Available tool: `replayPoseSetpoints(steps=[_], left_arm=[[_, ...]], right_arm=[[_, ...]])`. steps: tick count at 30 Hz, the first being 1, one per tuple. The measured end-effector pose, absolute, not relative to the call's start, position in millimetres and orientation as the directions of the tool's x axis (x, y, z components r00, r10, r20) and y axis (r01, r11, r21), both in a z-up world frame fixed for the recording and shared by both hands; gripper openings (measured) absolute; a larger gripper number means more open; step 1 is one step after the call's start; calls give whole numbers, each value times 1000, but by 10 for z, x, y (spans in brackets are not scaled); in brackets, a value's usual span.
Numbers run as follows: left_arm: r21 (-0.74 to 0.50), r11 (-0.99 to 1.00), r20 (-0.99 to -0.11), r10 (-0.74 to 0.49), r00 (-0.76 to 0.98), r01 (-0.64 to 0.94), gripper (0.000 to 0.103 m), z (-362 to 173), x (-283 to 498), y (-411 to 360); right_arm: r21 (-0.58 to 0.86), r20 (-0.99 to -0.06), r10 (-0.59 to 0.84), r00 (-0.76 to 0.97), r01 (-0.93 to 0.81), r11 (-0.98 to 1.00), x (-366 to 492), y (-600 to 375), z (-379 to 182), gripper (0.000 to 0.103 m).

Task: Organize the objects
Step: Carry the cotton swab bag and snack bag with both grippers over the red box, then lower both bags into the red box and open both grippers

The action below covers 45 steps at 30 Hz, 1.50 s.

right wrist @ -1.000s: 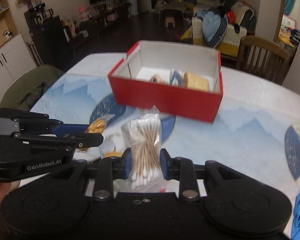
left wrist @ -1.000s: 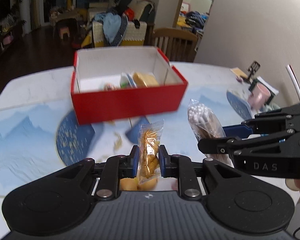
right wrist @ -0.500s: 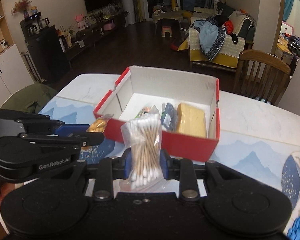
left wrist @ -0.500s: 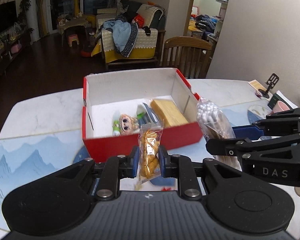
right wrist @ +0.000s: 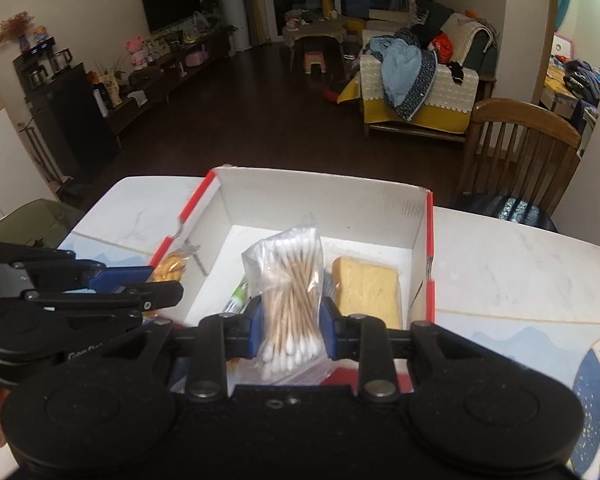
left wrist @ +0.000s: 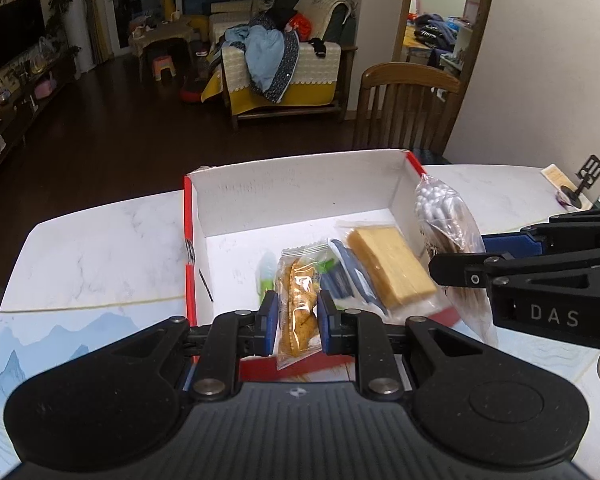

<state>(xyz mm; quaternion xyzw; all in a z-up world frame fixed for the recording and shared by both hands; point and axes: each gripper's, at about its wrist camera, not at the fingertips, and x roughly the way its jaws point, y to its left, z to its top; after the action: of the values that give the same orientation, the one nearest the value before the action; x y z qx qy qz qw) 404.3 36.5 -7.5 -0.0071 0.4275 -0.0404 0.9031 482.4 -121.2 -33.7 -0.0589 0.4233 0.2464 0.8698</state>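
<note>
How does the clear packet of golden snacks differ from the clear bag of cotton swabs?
The clear packet of golden snacks holds lumpy fried pieces; the clear bag of cotton swabs holds thin wooden sticks with white tips. The left gripper grips the snacks; the right gripper grips the swabs. Both hang above the red cardboard box.

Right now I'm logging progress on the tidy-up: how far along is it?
Partly done. The red box already holds a yellow sponge and some blue-wrapped packets. In hand: the left gripper holds a snack packet and the right gripper a bag of cotton swabs, both over the box. Left: release both inside.
</note>
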Motion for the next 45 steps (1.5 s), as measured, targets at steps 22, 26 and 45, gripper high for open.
replayPoseSetpoints(steps=[22,26,45], left_arm=[[41,996,-870,-2,494,76,19,-827,4948,268],[51,995,-880,7,475,81,19,-910,4990,265],[65,997,-915,43,401,40,20,-1077,5096,355]], right_arm=[[95,-861,269,431,-384,918,5684,-1103,-1216,29],[88,-865,264,427,-388,917,5705,-1066,-1302,30],[64,-865,254,433,-406,912,5663,-1091,-1299,44]])
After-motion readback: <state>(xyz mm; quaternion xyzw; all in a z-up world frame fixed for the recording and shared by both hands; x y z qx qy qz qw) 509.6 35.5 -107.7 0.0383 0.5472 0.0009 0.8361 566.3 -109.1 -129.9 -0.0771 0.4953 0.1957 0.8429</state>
